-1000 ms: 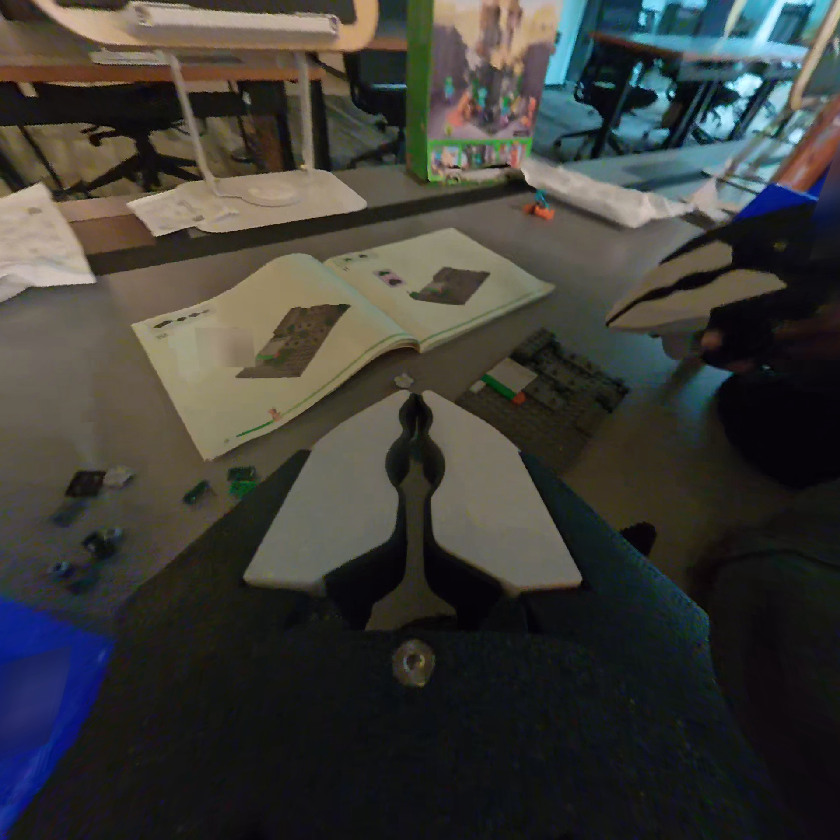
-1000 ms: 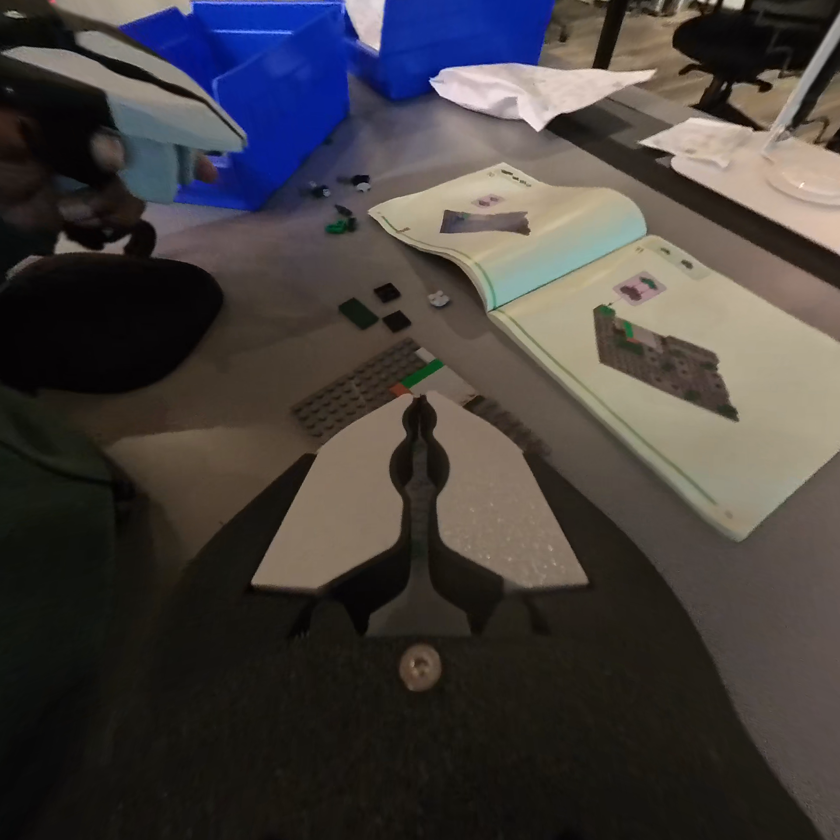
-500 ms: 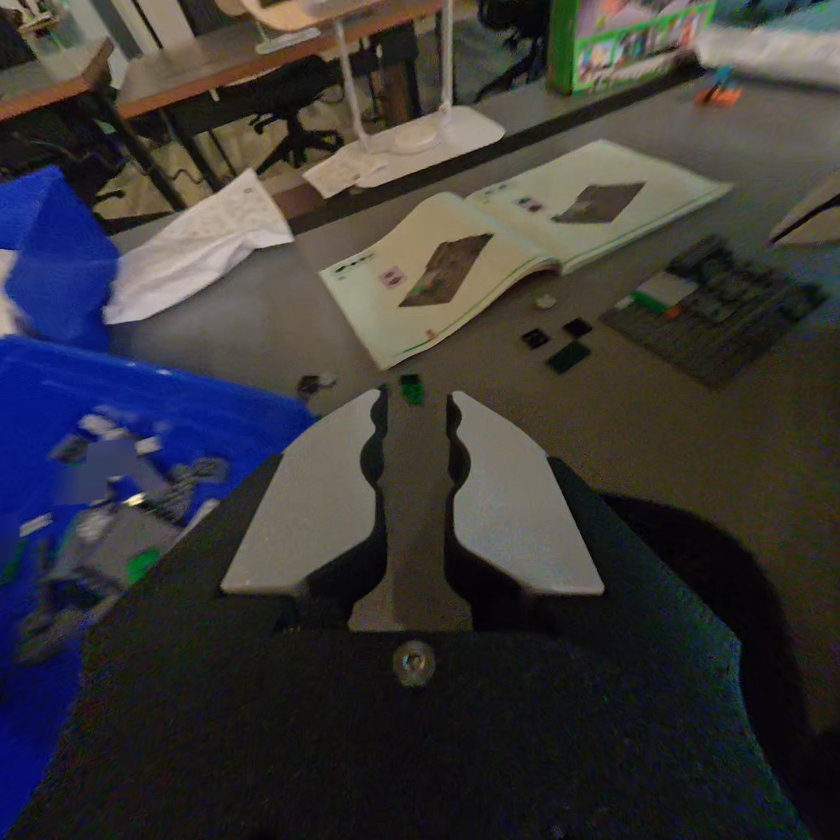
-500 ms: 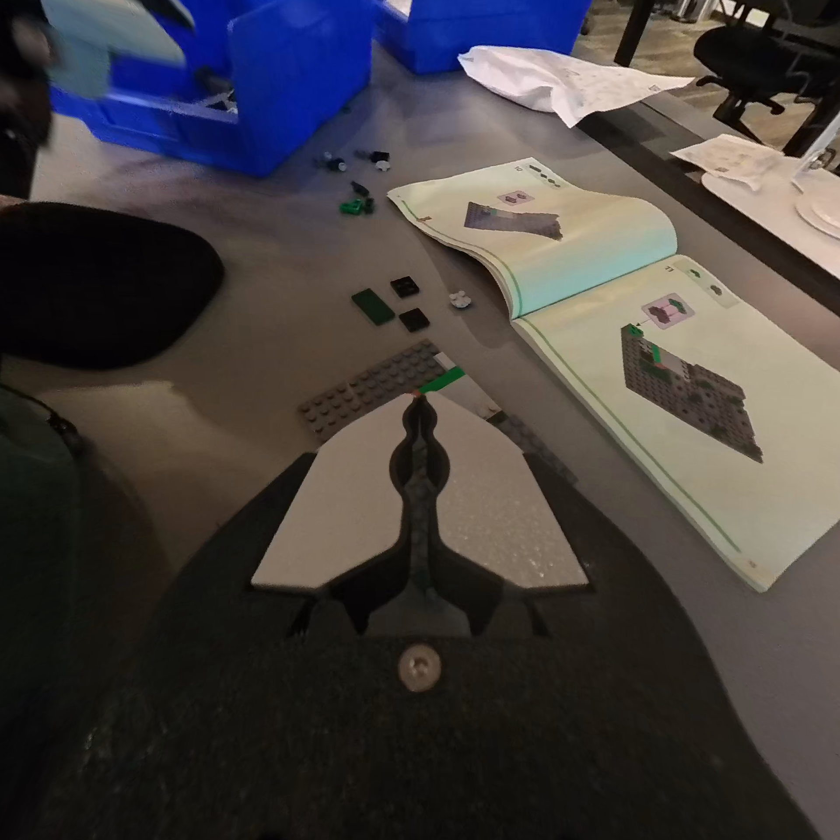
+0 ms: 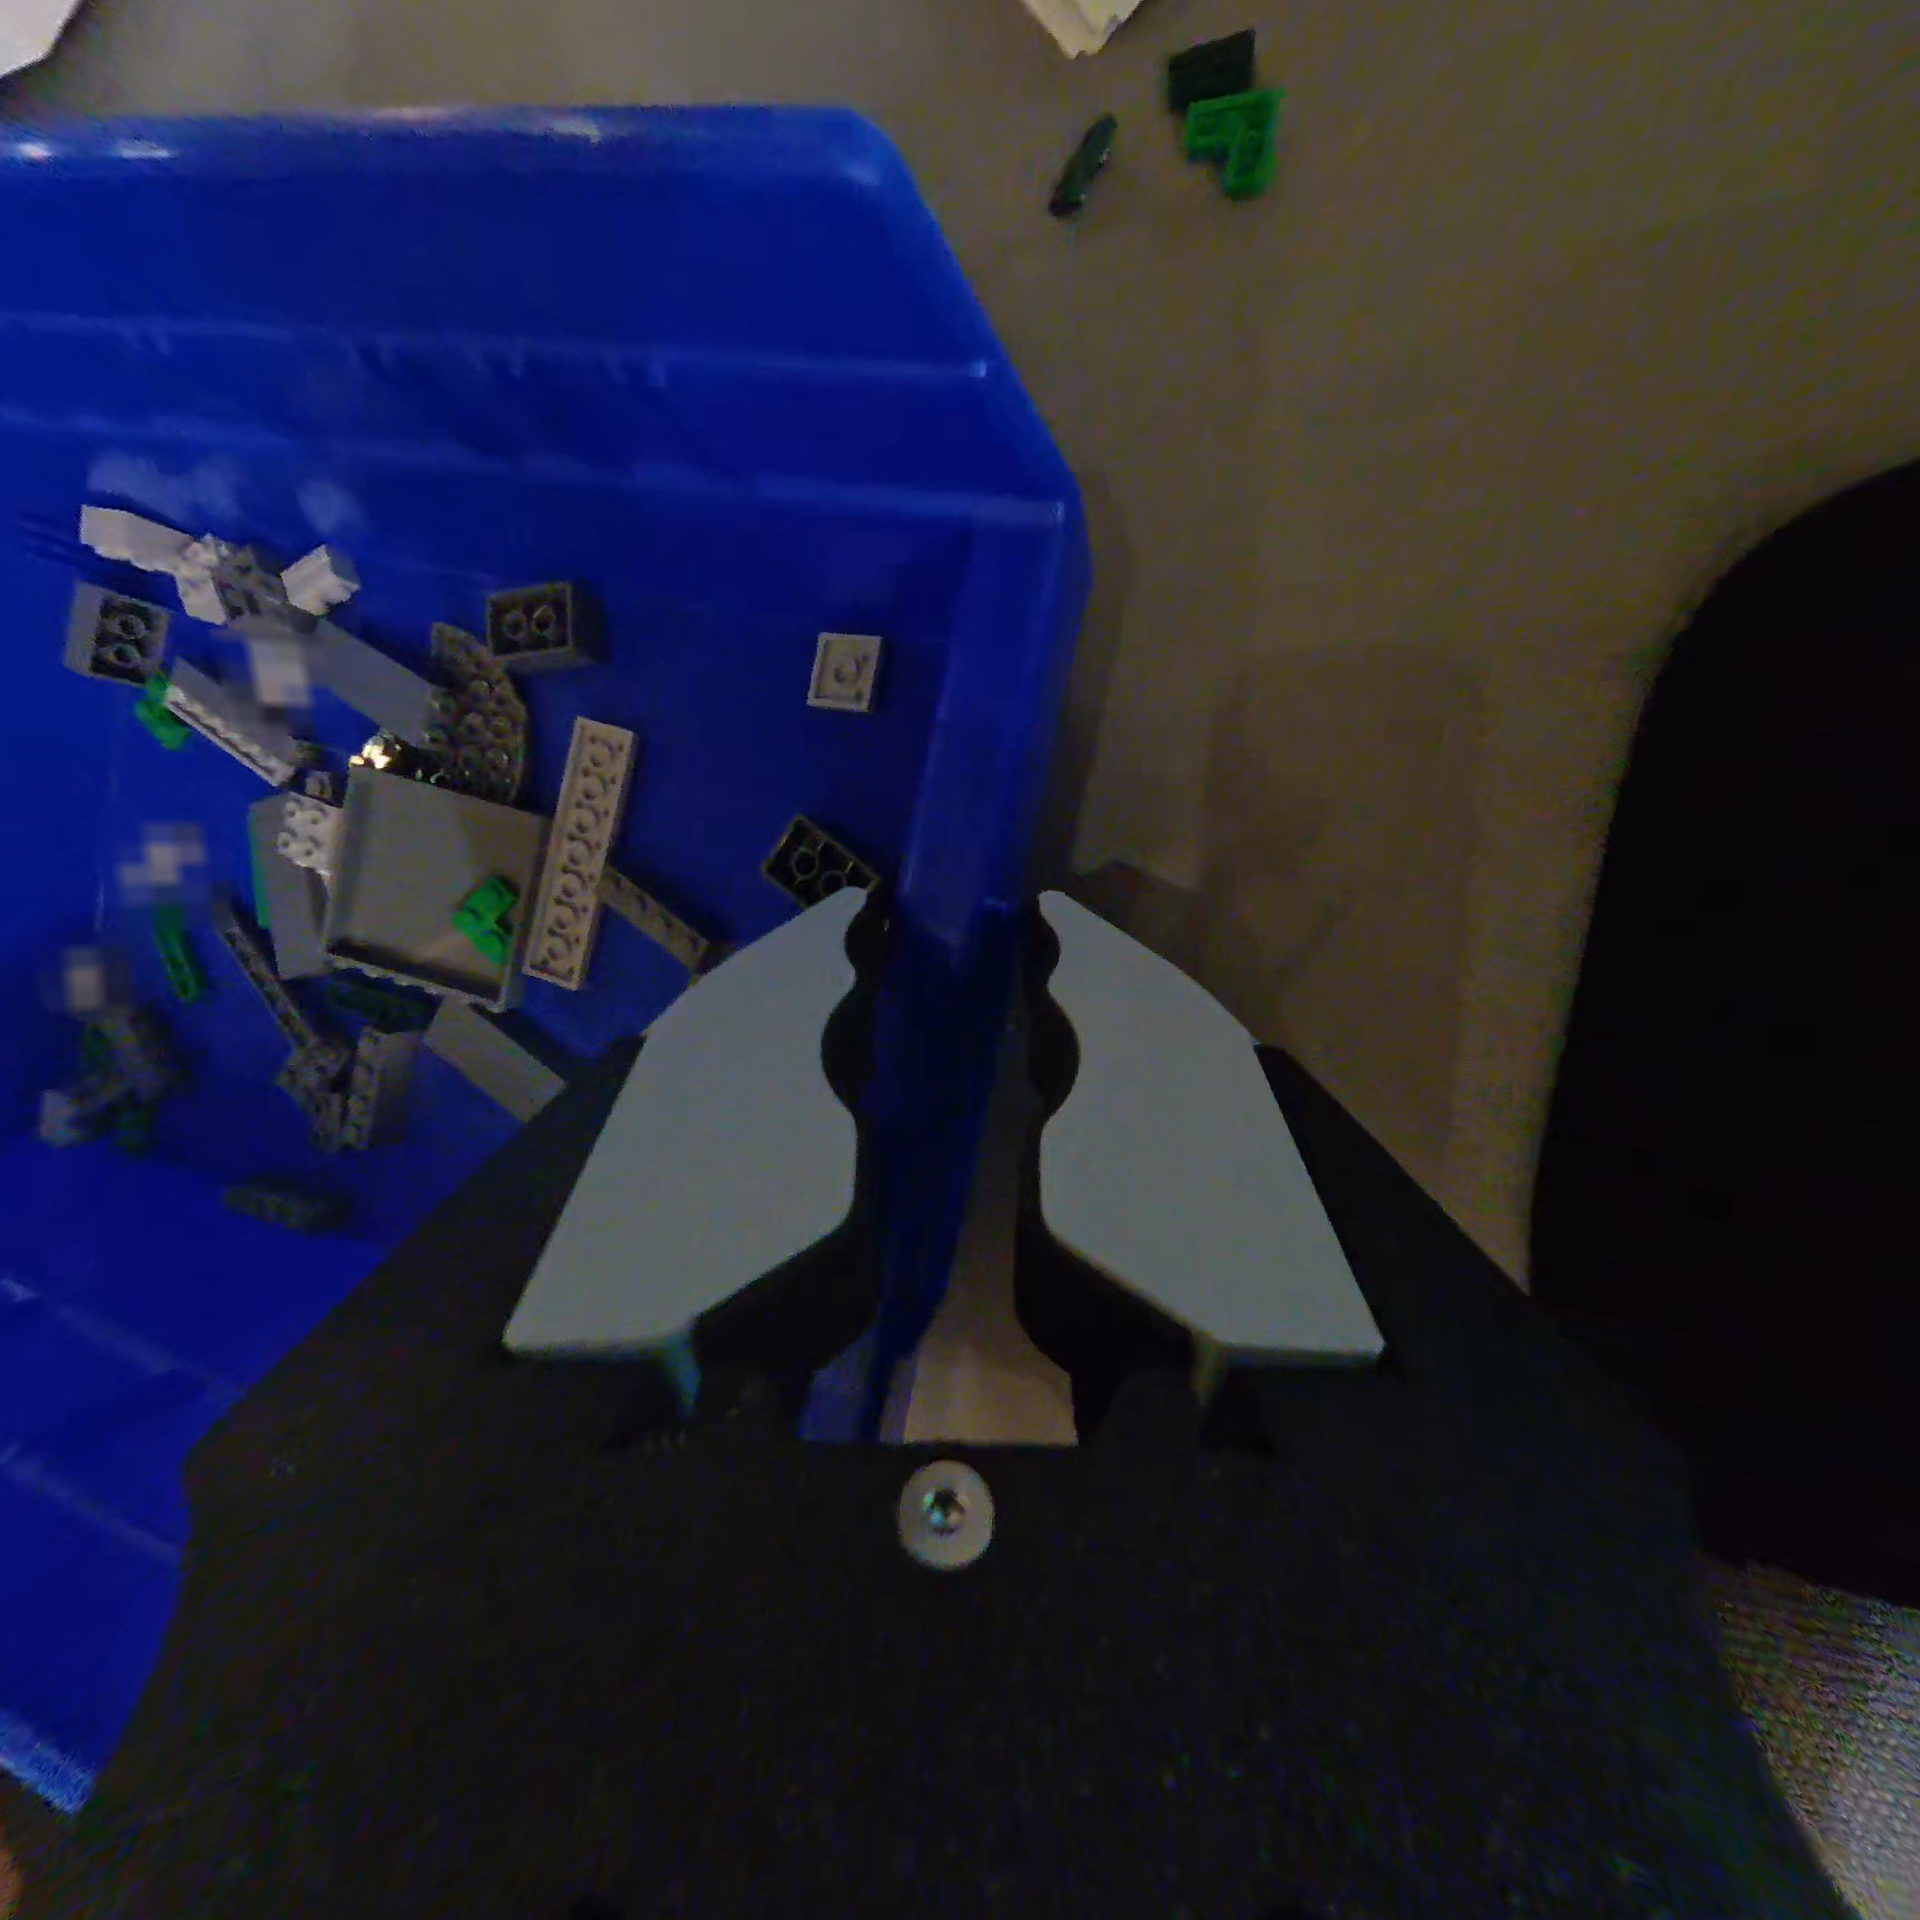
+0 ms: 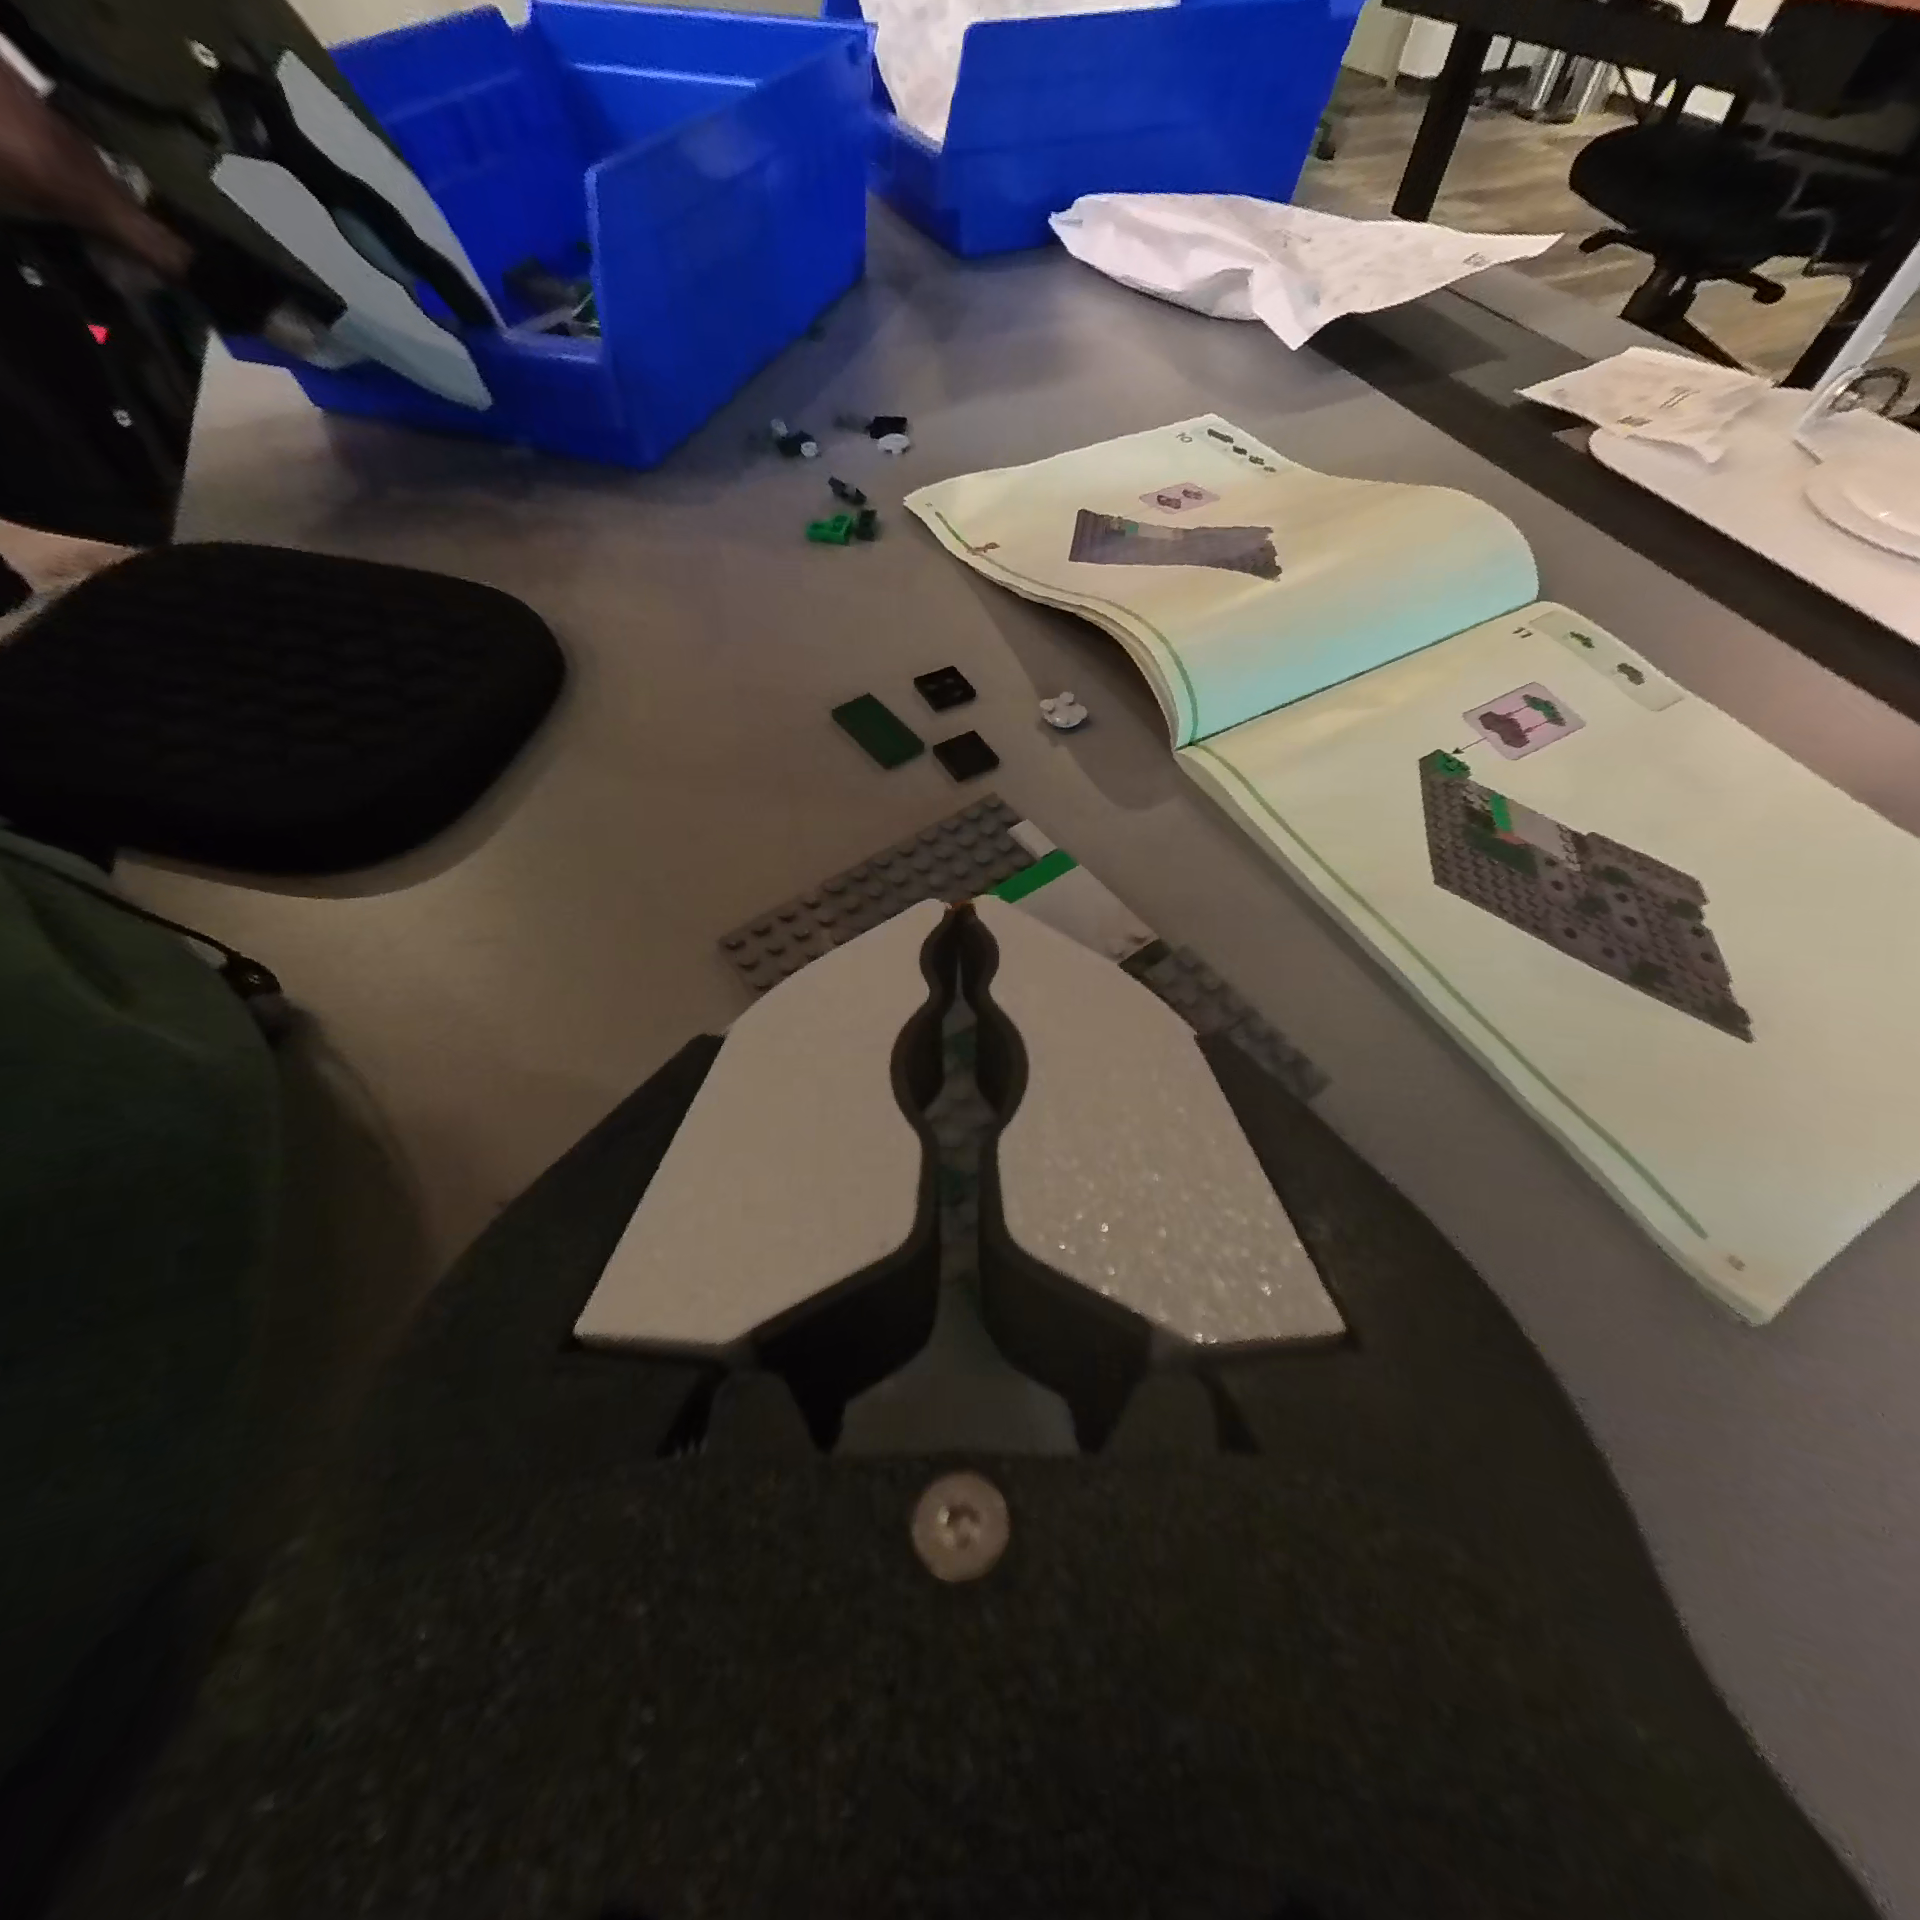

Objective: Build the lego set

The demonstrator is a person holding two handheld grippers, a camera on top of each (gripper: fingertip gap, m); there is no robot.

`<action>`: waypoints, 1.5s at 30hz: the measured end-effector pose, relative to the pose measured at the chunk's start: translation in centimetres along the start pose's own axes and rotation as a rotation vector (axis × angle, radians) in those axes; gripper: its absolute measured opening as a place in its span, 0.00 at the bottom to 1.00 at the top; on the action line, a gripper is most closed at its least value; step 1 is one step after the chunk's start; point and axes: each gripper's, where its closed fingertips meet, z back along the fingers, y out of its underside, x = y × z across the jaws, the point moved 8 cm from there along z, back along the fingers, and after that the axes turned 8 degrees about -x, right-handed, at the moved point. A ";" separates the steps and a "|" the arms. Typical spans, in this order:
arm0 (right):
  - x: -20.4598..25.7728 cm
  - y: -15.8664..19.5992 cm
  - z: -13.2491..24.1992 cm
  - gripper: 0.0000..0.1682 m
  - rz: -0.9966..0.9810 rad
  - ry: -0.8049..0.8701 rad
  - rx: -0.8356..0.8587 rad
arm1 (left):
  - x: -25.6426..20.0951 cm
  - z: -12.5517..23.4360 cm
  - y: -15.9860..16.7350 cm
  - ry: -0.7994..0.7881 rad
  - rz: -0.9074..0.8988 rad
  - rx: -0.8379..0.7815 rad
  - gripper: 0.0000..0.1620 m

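My left gripper (image 5: 951, 904) is open and empty, hovering over the near right wall of a blue bin (image 5: 1018, 540). The bin holds several loose grey, black and green Lego pieces (image 5: 436, 883). In the right wrist view the left gripper (image 6: 484, 358) shows at the top left, over that bin (image 6: 675, 208). My right gripper (image 6: 961, 909) is shut, its tips just above the grey baseplate (image 6: 883, 894), which carries white and green pieces (image 6: 1029, 873). Its fingers hide part of the plate.
An open instruction booklet (image 6: 1351, 623) lies right of the baseplate. A dark green tile (image 6: 878, 730), two black tiles (image 6: 943, 688) and a white round piece (image 6: 1062, 711) lie beyond it, green bits (image 6: 831, 528) farther off. A second blue bin (image 6: 1091, 104), crumpled paper (image 6: 1278, 249) and a black pad (image 6: 260, 707) are around. One gripper's finger ends stand about 35 centimetres off the other's. The dark green tile (image 6: 878, 730) lies around 15 centimetres away from my right fingertips.
My left gripper has swung left from the baseplate and booklet to the blue bin, opening on the way. My right gripper has stayed shut over the baseplate, shifting only slightly.
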 end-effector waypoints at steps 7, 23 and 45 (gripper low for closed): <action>0.5 -0.5 -0.2 0.00 0.010 -0.005 -0.017 | 4.1 -0.5 1.3 -0.036 -0.073 -0.024 0.16; 1.1 -0.5 -0.4 0.00 0.002 -0.035 -0.025 | -0.3 0.9 -3.7 -0.014 -0.019 -0.332 0.15; -0.8 -0.8 -0.9 0.14 0.131 0.028 0.055 | -15.7 -8.8 -17.8 0.412 0.157 -0.646 0.01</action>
